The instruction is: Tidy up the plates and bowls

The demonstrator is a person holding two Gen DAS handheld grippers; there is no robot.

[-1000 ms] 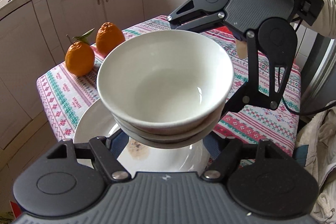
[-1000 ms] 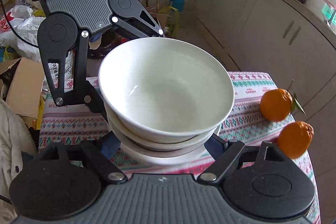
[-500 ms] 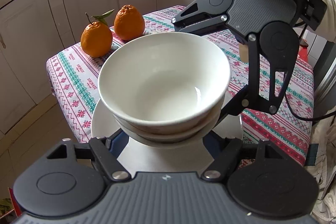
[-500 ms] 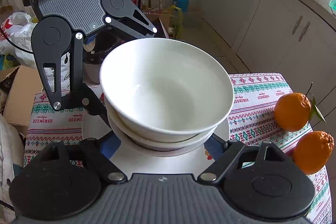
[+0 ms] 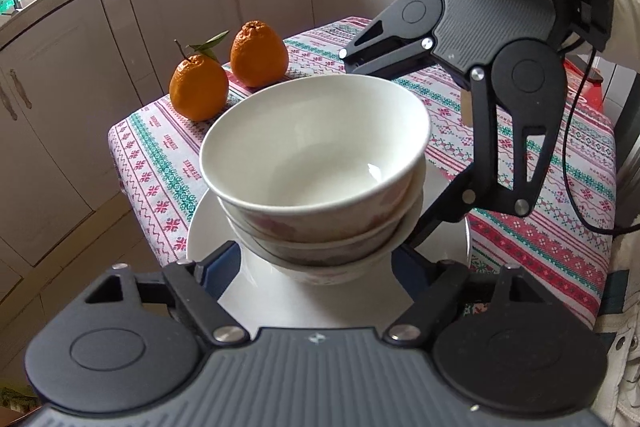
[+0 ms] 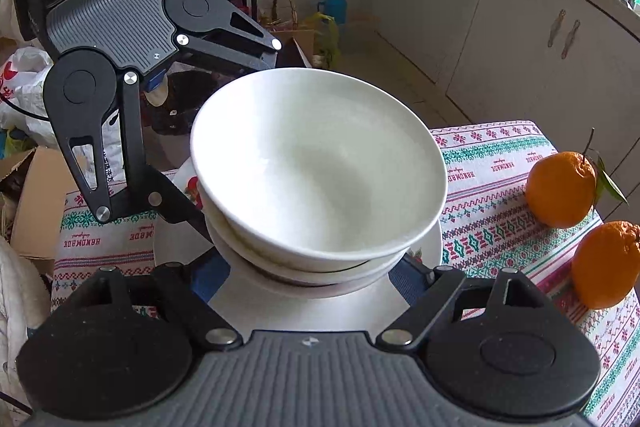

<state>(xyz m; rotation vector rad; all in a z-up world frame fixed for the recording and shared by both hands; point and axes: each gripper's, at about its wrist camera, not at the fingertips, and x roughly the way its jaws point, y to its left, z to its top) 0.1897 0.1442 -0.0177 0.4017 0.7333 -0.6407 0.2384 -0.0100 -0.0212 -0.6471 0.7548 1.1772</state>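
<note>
- Bowls [image 5: 316, 163], nested in a stack, sit over a white plate [image 5: 208, 231] on the patterned tablecloth [image 5: 560, 163].
- Left gripper [image 5: 316, 267] and right gripper [image 6: 316, 267] each have fingers spread around the stack's base; whether they touch it, I cannot tell.
- Two oranges [image 5: 199, 89] stand near the table edge.

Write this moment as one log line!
bowls: stacked, on plate | left gripper, right gripper: flanking stack | oranges: on table
</note>
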